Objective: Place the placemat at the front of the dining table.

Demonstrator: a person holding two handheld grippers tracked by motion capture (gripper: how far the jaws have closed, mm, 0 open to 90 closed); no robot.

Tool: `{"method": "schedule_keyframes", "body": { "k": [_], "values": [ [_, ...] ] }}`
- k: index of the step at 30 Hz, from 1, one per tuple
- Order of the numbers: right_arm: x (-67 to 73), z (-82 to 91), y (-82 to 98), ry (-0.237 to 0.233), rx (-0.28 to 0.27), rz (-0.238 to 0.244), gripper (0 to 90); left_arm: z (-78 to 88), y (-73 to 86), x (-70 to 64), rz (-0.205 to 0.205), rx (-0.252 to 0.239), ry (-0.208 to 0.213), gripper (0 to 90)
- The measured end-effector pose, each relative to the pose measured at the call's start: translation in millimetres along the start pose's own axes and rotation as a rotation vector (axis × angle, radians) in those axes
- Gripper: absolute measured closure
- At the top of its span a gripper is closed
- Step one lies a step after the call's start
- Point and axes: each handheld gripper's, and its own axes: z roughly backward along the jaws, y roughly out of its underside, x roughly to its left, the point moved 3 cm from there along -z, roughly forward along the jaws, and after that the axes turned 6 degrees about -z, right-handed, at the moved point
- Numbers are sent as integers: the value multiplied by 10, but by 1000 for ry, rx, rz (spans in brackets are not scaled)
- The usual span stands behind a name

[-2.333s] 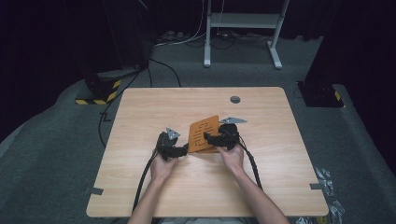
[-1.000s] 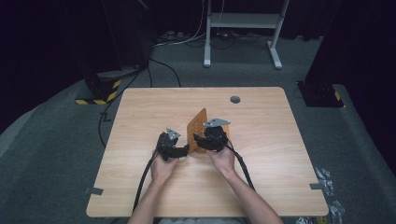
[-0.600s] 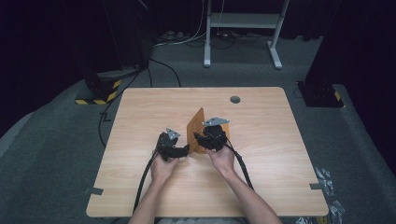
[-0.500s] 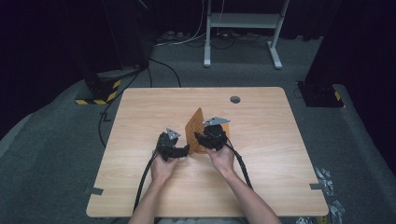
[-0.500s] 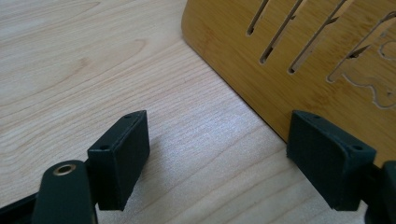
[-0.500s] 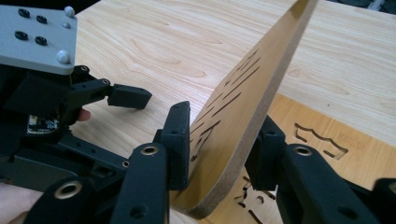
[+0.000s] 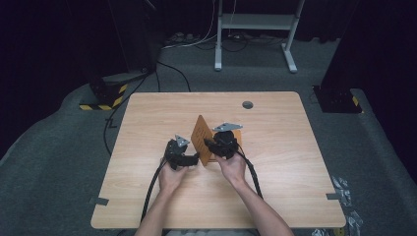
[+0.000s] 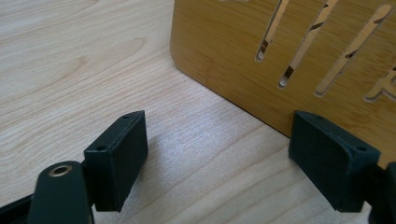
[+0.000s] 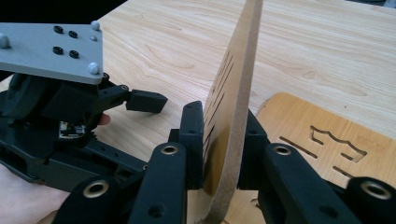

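While the thin orange-brown slotted wooden panel (image 9: 233, 93) was stood on edge near the middle of the pale wood-grain surface (image 7: 295, 162), it was clamped between the black jaws of the right hand-held gripper (image 9: 219, 149), which had just been closing on it; the pads were pressed against both of its faces. A second flat wooden panel with cut-out slots (image 9: 322, 135) was seen lying on the surface just beside it; the left hand-held gripper (image 8: 219, 154) was held low with its jaws wide apart, nothing between them, one pad just beside the upright panel's lower edge.
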Motion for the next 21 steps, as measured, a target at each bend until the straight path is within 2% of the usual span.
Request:
{"method": "schedule_keyframes", "body": {
  "k": [8, 21],
  "values": [
    [28, 22, -2, -10, -2, 3, 834, -1, 0, -1, -4, 4, 6, 183],
    [40, 38, -1, -27, -2, 4, 862, -3, -2, -2, -8, 3, 10, 180]
  ]
}}
